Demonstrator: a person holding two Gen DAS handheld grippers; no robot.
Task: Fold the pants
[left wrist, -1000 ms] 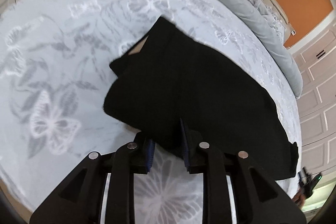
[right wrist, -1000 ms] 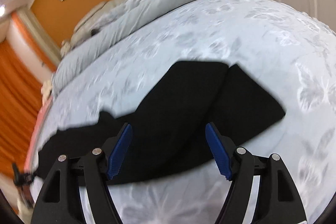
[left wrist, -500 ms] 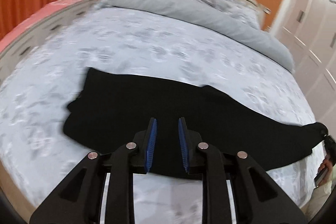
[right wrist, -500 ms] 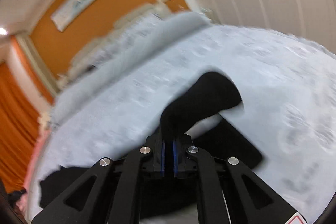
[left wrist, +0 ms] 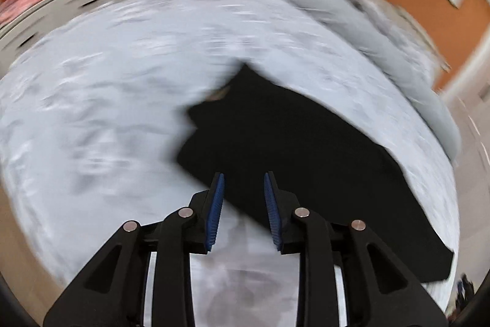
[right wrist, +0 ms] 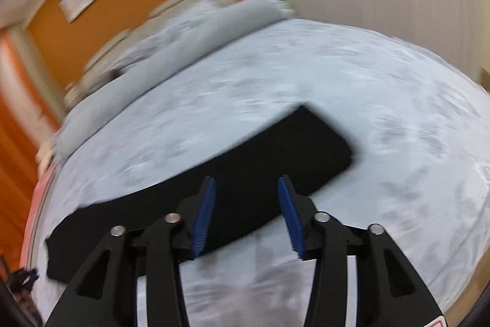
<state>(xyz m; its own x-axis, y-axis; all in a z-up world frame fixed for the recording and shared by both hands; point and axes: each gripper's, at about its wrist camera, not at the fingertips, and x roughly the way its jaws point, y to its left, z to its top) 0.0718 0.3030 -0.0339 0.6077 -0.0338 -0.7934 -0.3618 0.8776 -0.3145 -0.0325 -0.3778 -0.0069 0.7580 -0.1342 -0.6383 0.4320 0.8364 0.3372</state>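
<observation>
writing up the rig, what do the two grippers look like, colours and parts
Both match. The left gripper and right gripper are matte black, with two angular fingers that have triangular cut-outs. Each finger carries a ribbed blue pad on its inner face and two round silver pins at the linkage joints. A red-edged label corner shows at the right gripper's base. No cables or sleeves in view.

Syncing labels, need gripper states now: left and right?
Left gripper: open, just widened, holding nothing, above the pants.
Right gripper: open, just let go, holding nothing.
</observation>
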